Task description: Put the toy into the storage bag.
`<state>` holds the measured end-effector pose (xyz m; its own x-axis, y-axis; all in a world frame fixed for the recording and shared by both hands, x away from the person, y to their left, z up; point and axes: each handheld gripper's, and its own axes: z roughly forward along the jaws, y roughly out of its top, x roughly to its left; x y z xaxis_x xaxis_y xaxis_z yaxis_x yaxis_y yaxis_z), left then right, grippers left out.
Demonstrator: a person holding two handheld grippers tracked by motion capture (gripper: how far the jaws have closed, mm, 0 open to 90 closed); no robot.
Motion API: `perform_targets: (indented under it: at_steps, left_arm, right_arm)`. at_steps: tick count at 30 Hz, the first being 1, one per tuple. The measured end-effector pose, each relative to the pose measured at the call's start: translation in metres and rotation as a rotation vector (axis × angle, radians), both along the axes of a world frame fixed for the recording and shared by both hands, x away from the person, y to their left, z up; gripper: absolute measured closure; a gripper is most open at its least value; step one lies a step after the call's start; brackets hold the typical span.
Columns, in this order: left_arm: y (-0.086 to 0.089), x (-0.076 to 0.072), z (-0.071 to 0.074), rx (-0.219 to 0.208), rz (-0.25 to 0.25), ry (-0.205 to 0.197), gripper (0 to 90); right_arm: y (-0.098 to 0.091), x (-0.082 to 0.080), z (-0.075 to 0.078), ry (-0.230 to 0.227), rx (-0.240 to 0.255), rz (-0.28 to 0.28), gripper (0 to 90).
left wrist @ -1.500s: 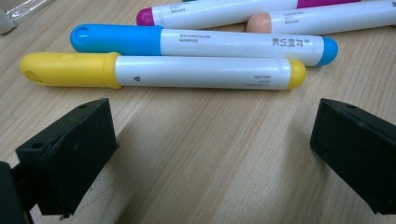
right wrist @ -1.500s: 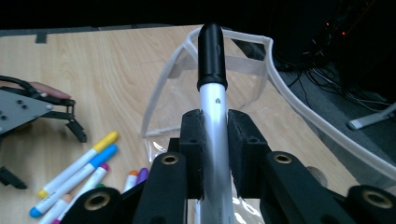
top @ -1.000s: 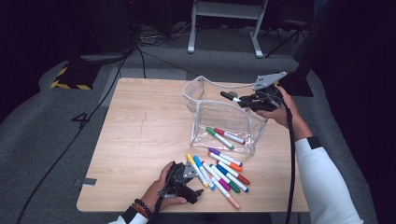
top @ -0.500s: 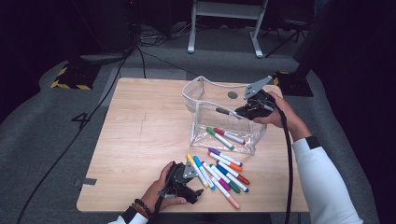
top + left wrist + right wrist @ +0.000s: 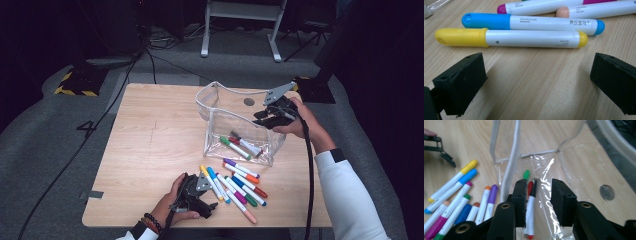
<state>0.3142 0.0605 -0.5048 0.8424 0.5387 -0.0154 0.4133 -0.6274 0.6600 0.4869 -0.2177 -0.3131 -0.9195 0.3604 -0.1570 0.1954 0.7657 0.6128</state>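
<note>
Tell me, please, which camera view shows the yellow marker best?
The left gripper view: the yellow marker lies close up, cap and print legible. The high view shows it small at the row's left end; the right gripper view shows it slanting beside the blue one.

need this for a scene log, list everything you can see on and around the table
pouch: one, clear, open, upright on table's right half
markers in pouch: three; green, red, black caps
loose markers: about eight, mixed colours, in front of pouch
table: one, light wood
floor cables: several, black, left and behind
metal frame: one, grey, behind table
left gripper: black, open, beside loose markers
right gripper: black, open, above pouch's right end
</note>
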Motion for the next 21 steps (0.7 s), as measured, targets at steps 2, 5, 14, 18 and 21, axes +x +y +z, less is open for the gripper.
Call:
perform_targets:
  at_steps: [2,5,14,18,21]
  left_arm:
    - [0.000,0.000,0.000,0.001,-0.001,0.000,0.5]
    - [0.000,0.000,0.000,0.000,0.000,0.000,0.5]
    - [0.000,0.000,0.000,0.000,0.000,-0.001,0.5]
    - [0.000,0.000,0.000,0.001,-0.001,-0.001,0.5]
    - [0.000,0.000,0.000,0.000,0.000,0.000,0.5]
  right_arm:
    - [-0.005,-0.002,0.005,-0.026,0.025,-0.036,60.4]
    - [-0.016,-0.009,0.016,-0.054,0.082,-0.065,60.6]
    - [-0.050,-0.047,0.038,-0.121,0.211,-0.085,55.5]
    - [-0.059,-0.068,0.037,-0.139,0.242,-0.075,52.2]
    - [-0.065,-0.085,0.032,-0.156,0.241,-0.066,51.0]
